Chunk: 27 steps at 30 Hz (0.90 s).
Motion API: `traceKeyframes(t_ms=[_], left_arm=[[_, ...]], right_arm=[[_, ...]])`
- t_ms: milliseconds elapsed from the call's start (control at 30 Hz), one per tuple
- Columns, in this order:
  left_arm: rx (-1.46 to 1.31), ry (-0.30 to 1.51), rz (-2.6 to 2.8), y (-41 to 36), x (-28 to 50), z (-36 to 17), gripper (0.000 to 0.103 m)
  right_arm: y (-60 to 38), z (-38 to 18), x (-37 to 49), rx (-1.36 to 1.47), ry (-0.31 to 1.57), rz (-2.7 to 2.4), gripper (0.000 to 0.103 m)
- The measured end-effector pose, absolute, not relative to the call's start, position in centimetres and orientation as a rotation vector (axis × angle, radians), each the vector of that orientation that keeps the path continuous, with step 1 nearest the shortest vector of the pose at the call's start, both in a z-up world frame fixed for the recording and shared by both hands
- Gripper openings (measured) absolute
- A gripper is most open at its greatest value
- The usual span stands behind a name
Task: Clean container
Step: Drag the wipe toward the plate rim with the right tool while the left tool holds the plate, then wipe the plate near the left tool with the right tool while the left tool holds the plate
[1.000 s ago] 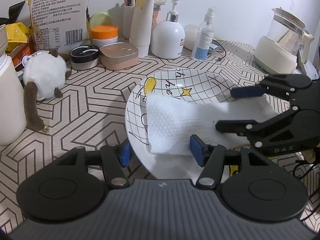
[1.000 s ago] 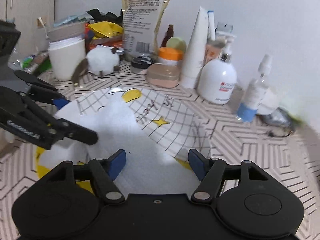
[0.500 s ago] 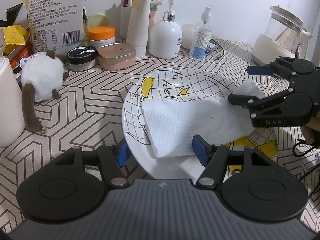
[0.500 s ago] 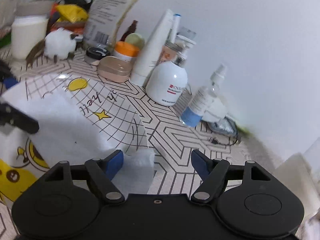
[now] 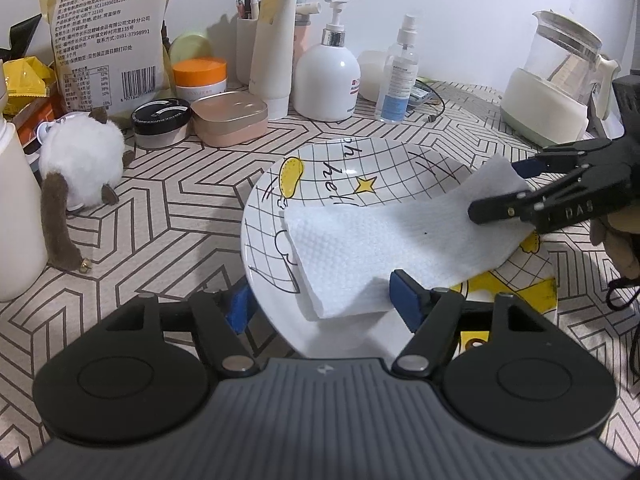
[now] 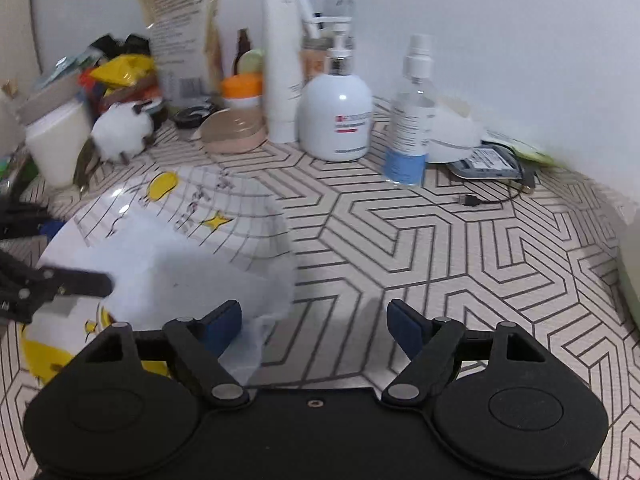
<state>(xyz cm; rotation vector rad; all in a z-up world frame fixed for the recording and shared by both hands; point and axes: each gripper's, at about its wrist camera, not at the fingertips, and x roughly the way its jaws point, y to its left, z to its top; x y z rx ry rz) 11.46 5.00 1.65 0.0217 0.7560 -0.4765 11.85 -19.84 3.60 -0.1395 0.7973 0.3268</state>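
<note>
A white plate [image 5: 352,160] with a black grid and yellow cartoon prints lies on the patterned tabletop. A white paper towel [image 5: 380,240] is spread across it, its right end reaching over the right rim. My left gripper [image 5: 322,304] straddles the plate's near rim; its jaws are opening, with the towel's near corner between the pads, neither pressing it. My right gripper [image 5: 504,190] hovers at the towel's right end, jaws opening. In the right wrist view the plate [image 6: 240,208] and towel [image 6: 180,272] lie left; only the towel's corner lies by the left pad of the right gripper [image 6: 314,326].
Along the wall stand a pump bottle [image 5: 328,76], a spray bottle [image 5: 398,80], a tall tube [image 5: 274,40], jars [image 5: 200,76] and a snack bag [image 5: 108,28]. A plush cat [image 5: 80,160] sits left, a glass kettle [image 5: 556,80] right. A cable [image 6: 492,200] lies behind.
My right gripper has drawn back from over the plate's middle to its right rim, and its view has swung right. Both grippers' jaws have widened. The towel still lies on the plate.
</note>
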Motion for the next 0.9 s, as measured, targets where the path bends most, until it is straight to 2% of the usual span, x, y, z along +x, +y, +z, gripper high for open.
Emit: traceKeyframes(t_ms=[467, 700, 733, 767, 833, 900], left_arm=[[0.035, 0.747, -0.464, 4.5, 11.1, 1.6, 0.076], [0.032, 0.726, -0.466, 4.4, 11.2, 1.2, 0.081], [0.03, 0.72, -0.462, 4.4, 11.1, 1.2, 0.081], [0.028, 0.714, -0.457, 4.3, 11.0, 1.1, 0.081], [0.026, 0.705, -0.45, 4.3, 10.9, 1.1, 0.081], [0.025, 0.701, -0.449, 4.2, 10.9, 1.1, 0.079]], right_arm=[[-18.3, 4.2, 12.3, -0.264, 0.59, 0.182, 0.083], [-21.7, 7.3, 10.7, -0.111, 0.493, 0.094, 0.083], [-21.9, 7.9, 10.2, -0.073, 0.485, 0.147, 0.078], [-22.1, 8.4, 9.7, -0.035, 0.477, 0.199, 0.069], [-21.7, 9.3, 8.5, -0.016, 0.464, 0.3, 0.061], [-20.4, 9.9, 7.2, -0.052, 0.456, 0.397, 0.061]])
